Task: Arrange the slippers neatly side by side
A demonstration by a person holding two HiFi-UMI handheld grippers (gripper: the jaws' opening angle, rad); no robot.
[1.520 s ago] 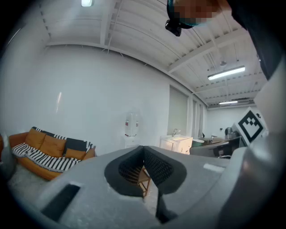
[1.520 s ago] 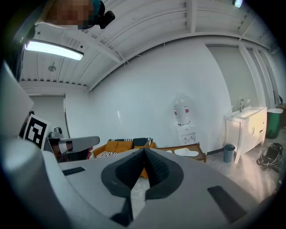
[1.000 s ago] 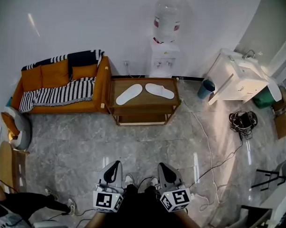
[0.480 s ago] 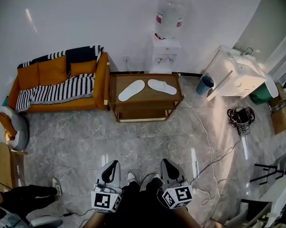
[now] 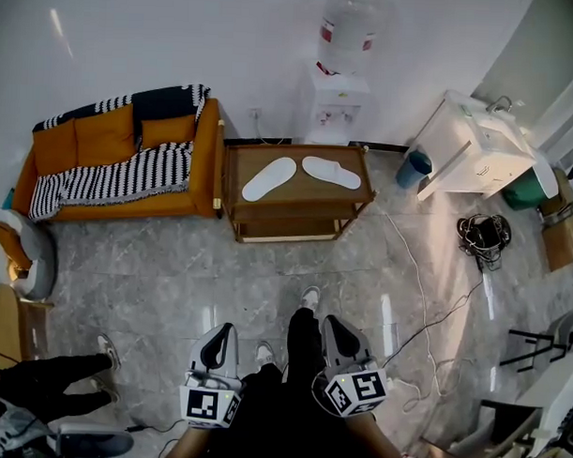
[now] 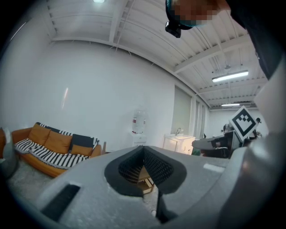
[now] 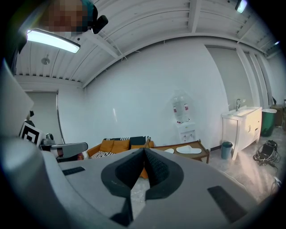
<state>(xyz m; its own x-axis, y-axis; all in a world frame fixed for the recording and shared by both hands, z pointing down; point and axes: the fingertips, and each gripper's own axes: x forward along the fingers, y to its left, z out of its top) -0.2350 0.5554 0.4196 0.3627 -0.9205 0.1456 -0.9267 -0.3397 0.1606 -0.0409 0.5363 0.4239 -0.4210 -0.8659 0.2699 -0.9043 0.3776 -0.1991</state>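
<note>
Slippers (image 5: pixel 269 179): 2, white, flat on table (image 5: pixel 297 200) top, not yet side by side. L slipper (image 5: pixel 267 181) lies on table's L half, angled; R slipper (image 5: pixel 332 171) on its R half, angled the other way. Their ends toward table's back edge sit close, a small gap btwn them, no touch; ends toward table's front edge splay well apart, a V shape. Nothing else on table top; a lower shelf shows beneath it.

L gripper (image 5: pixel 228 330) and R gripper (image 5: pixel 330 324) are well apart from table, out on the floor (image 5: pixel 172 276) in front of it, side by side, both pointing toward table. L gripper view: jaws (image 6: pixel 144 148) pressed together, nothing btwn them, nothing held; table barely shows past the tips. R gripper view: jaws (image 7: pixel 144 150) also closed tight, empty; table w/ both slippers (image 7: pixel 189 150) shows beyond the tips, far off.

Wearer's shoe (image 5: pixel 309 296) is stepped fwd btwn grippers and table. Sofa (image 5: pixel 120 161), orange w/ striped throw, butts against table's L side. Dispenser (image 5: pixel 343 84) stands just behind table at the wall. Bin (image 5: pixel 413 169) and white cabinet (image 5: pixel 477 155) are off table's R side; cables (image 5: pixel 483 240) lie on floor further R. Another person (image 5: pixel 46 393) sits low, far from table's front-L corner.
</note>
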